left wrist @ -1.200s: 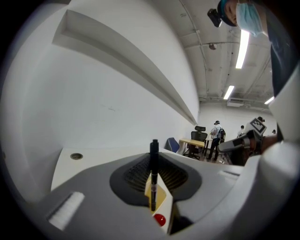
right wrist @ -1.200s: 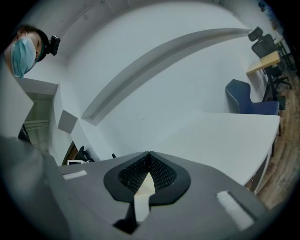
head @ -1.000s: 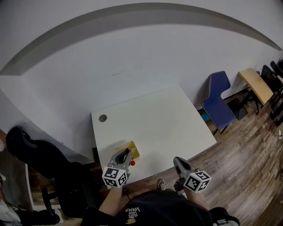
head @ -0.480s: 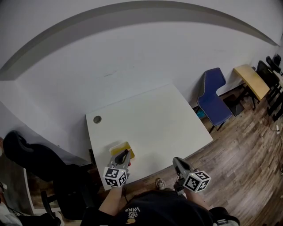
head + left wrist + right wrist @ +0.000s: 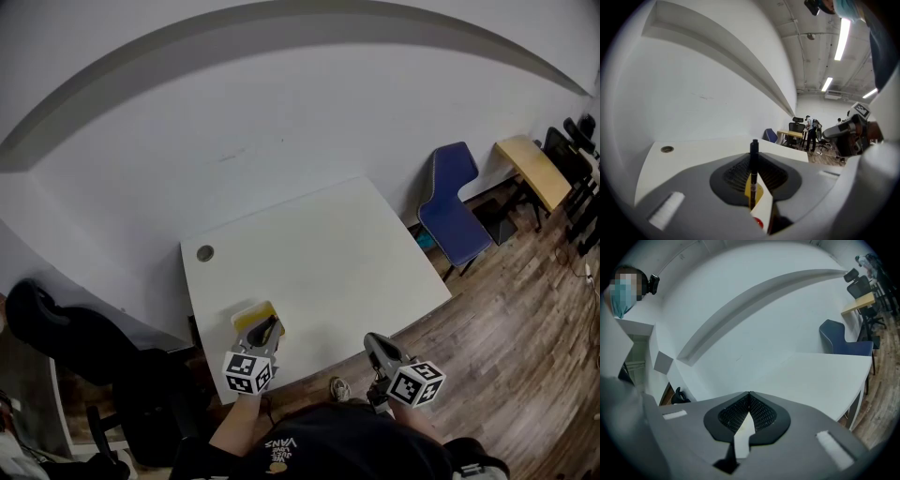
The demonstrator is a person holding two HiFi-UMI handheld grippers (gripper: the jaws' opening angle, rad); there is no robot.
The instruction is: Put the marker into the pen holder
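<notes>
In the left gripper view a black marker point(image 5: 753, 171) stands upright, pinched between the jaws of my left gripper point(image 5: 753, 159), which is shut on it. Below the jaws I see a bit of the yellow pen holder point(image 5: 756, 193) and a red end point(image 5: 759, 223). The head view has the left gripper point(image 5: 266, 327) right over the yellow pen holder point(image 5: 247, 316) at the near left corner of the white table point(image 5: 319, 253); the marker is hidden there. My right gripper point(image 5: 372, 340) hangs off the table's front edge, shut point(image 5: 749, 394) and empty.
A round cable hole point(image 5: 204, 253) sits at the table's far left corner. A blue chair point(image 5: 452, 216) and a wooden desk point(image 5: 534, 169) stand to the right on the wood floor. A black office chair point(image 5: 56, 328) stands at the left. A white wall is behind.
The left gripper has moved a little forward over the yellow holder, and the red end seen beside it a second ago is now covered. The right gripper has barely moved.
</notes>
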